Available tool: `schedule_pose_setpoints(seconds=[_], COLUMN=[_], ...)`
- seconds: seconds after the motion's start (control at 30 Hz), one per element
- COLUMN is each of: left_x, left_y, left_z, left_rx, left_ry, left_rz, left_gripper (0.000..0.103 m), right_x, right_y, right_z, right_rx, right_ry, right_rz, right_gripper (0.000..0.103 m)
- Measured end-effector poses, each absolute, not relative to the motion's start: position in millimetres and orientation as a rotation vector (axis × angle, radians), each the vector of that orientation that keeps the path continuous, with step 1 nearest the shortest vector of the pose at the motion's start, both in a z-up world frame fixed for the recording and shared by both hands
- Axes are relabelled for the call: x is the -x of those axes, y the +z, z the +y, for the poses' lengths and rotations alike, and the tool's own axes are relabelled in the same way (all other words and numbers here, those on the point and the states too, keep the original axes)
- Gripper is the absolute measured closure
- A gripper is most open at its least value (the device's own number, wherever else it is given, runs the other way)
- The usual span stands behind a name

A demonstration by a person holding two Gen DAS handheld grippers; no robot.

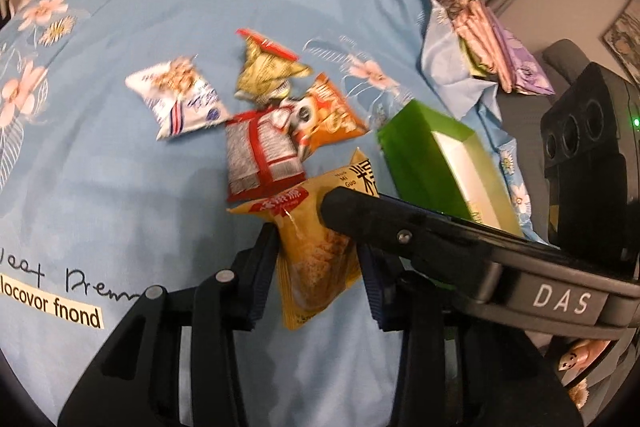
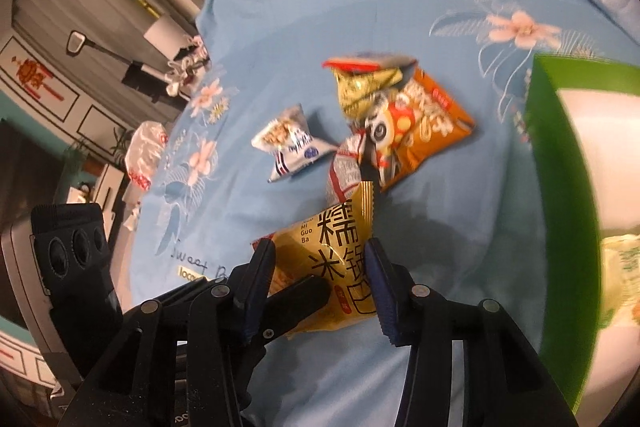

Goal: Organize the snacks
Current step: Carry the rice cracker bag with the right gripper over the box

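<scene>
Above the blue bedsheet (image 1: 120, 167), left gripper (image 1: 318, 267) and right gripper (image 2: 320, 283) both clamp one yellow snack packet (image 1: 320, 267).

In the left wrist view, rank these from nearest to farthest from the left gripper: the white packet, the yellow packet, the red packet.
1. Yellow packet: between the fingers of the left gripper.
2. Red packet: just beyond the yellow packet, centre of the blue sheet.
3. White packet: farther out, to the left of the red one.
</scene>
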State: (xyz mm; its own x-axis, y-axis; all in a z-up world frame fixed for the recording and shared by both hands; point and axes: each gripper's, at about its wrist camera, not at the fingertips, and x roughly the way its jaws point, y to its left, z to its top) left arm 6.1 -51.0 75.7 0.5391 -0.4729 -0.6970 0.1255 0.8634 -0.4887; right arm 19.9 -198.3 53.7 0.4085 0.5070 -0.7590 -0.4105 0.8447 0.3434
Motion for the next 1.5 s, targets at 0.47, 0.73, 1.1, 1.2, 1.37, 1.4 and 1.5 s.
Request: schedule_pose_setpoints(seconds=[0.47,0.73,1.1,1.2,1.37,1.4,1.5], left_x=[-14.7,-32.9,-59.7,-65.8,-79.2,-82.8,-86.6], left_y=[122.2,130.1,129.8,126.2,118.3,115.5,110.3], left_z=[-113.2,-167.0,-232.3,-243.1,-255.7,-258.7,-266.1], left_rx=[0.302,0.258,0.17,0.152,0.138,0.142,0.138], left_ry=[-0.484,-0.57,-0.667,-0.679,-0.682,-0.683,-0.683], left_rz=[0.818,0.828,0.864,0.881,0.911,0.922,0.932], left_gripper=[0.063,0.063,0.063,0.063,0.063,0.063,0.063], right_x=[0.8,-1.0,-9.5,-14.7,-26.9,-28.7,-32.2], right_y=[105.8,116.4,116.9,113.1,104.8,103.1,98.0], right_z=[-260.9,-322.1,-386.7,-399.0,-412.3,-414.6,-422.3], right_rx=[-0.192,-0.306,-0.443,-0.471,-0.51,-0.519,-0.535], right_ry=[0.506,0.427,0.325,0.305,0.277,0.272,0.254], right_rz=[0.8,0.74,0.694,0.699,0.721,0.723,0.728], right_gripper=[0.054,0.054,0.054,0.055,0.058,0.058,0.062])
